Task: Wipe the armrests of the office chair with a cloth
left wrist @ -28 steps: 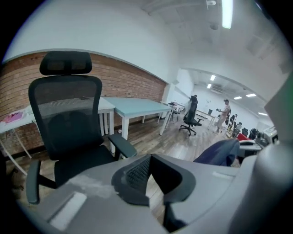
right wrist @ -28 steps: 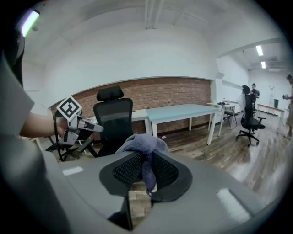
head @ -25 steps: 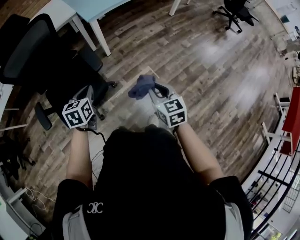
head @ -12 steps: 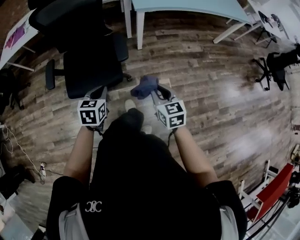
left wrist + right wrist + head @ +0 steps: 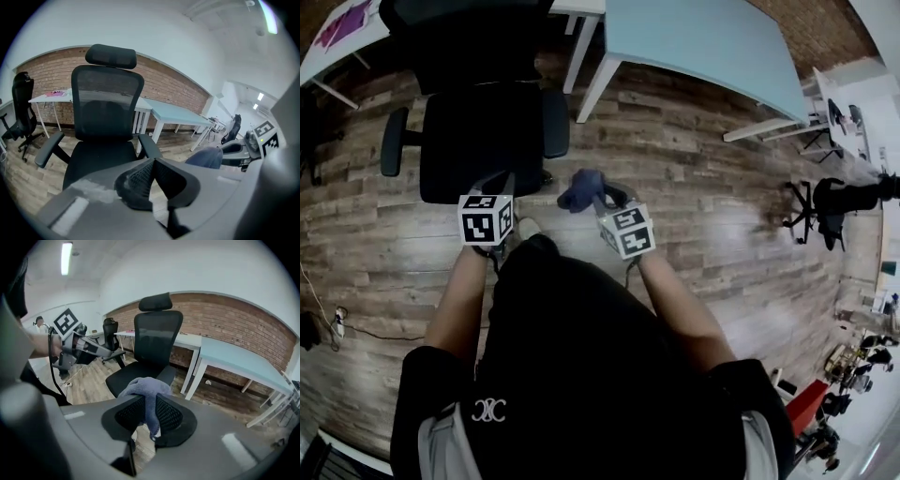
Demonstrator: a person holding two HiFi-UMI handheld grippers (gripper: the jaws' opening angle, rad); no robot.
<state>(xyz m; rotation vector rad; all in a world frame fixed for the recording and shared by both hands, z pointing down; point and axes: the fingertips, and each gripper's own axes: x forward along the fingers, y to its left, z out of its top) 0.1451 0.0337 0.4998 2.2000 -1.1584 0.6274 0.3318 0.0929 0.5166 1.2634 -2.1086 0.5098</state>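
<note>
Two grippers hover near the office chair [image 5: 483,131]: the right gripper [image 5: 598,194] has its jaws clamped on a bunched blue cloth [image 5: 579,190], while the left gripper [image 5: 500,183] has its jaws together, empty. The cloth looks soft, light and floppy; gripped mid-bunch, it should drape over the nearest armrest [image 5: 555,122], not yet touched.

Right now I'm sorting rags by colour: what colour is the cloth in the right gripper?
Greyish blue; the right gripper view shows the cloth best.

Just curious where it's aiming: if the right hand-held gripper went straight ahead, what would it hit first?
Probably the office chair's seat, close to its nearer armrest; depth is unclear.
</note>
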